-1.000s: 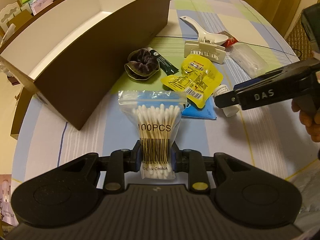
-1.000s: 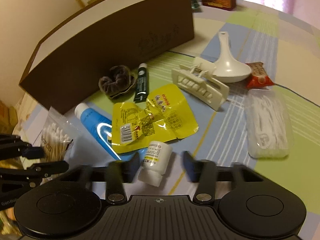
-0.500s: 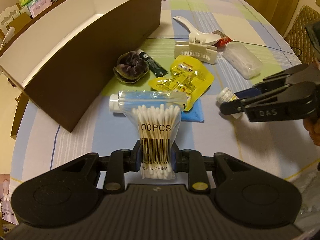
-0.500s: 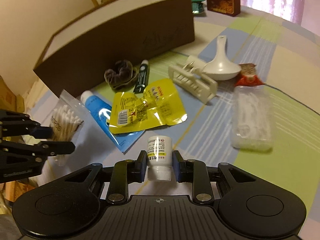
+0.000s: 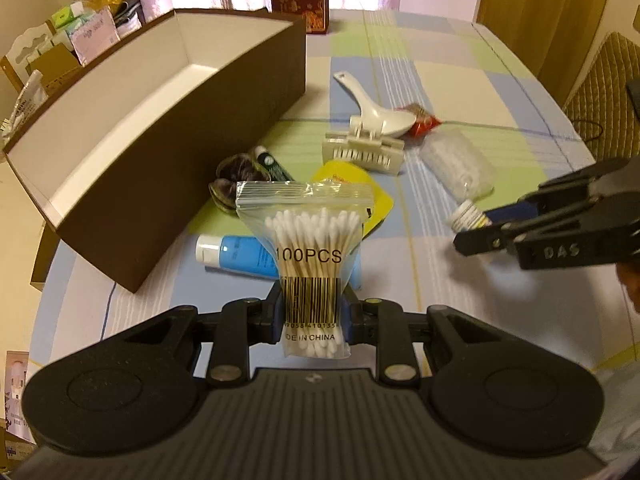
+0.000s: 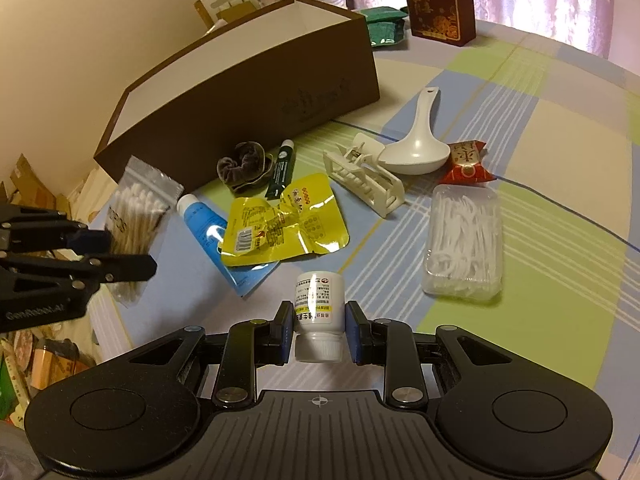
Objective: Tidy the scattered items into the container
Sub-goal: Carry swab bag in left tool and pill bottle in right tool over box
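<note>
Both claws are loaded. Left claw (image 5: 313, 312) is clamped on the swab bag (image 5: 310, 256), pinching it low at the barcode so the zip top stands up above the cloth. Right claw (image 6: 319, 330) is clamped on the pill bottle (image 6: 319, 312), cap toward the camera, label facing up, lifted off the table.

From the swab bag in the left view, the box (image 5: 192, 148) lies at ten o'clock, open and white inside, with nothing visible in it. At twelve sit the yellow pouch (image 5: 356, 180) and the scrunchie (image 5: 232, 184) beside a dark tube (image 5: 272, 164); the blue tube (image 5: 236, 252) lies just behind the bag at nine. At one o'clock are the hair clip (image 5: 364, 148), the white spoon (image 5: 372, 108) touching it, a red sweet (image 5: 424, 122), and the floss-pick case (image 5: 456, 164). Right claw with its bottle shows at three.

All rest on the checked tablecloth (image 5: 460, 80).
</note>
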A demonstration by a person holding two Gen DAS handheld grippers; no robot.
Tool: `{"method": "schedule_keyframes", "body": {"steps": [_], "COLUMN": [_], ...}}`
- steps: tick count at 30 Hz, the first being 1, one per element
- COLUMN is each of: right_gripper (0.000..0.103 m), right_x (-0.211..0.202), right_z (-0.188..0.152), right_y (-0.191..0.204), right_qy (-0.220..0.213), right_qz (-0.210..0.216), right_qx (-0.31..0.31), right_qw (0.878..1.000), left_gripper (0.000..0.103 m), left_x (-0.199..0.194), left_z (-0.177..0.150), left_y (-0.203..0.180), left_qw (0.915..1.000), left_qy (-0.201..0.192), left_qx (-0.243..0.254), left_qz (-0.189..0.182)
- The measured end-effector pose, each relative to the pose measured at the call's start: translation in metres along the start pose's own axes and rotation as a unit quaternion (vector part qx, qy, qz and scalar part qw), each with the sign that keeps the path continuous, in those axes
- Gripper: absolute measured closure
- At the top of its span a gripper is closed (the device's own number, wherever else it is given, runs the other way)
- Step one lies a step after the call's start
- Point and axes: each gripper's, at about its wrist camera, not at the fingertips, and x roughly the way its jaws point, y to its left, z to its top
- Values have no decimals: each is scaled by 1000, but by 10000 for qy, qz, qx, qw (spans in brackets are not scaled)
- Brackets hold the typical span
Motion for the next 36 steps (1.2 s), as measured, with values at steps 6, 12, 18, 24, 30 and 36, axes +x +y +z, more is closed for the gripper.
{"method": "schedule_keyframes", "body": {"steps": [6,12,18,24,30,36], "right_gripper": [73,73,73,73,73,73], "right_x": [4,6,3,6,28,82], "right_z": [12,36,78,129,175,208], "right_y": [4,12,36,75,115,131], "right_qy": [-5,-270,-798,-1385,-1622,-1294], "right_qz": [85,-46,-122,26,74,4], "right_qx": [9,377,677,622,204,-216], "right_qw": [10000,9989,9944,9884,9865,9914], "left_gripper": [81,81,81,81,81,81], "left_x": [-8,-16,-26,-35,-18,17], "left_z": [11,31,64,94,108,115], "left_y": [6,27,68,126,178,218], "left_qw": [10000,9990,9957,9919,9930,9949], "left_qy": [-75,-319,-666,-1018,-963,-632], "left_qx": [-55,134,409,534,590,735], "left_qz": [-25,-278,-506,-536,-355,-281]}}
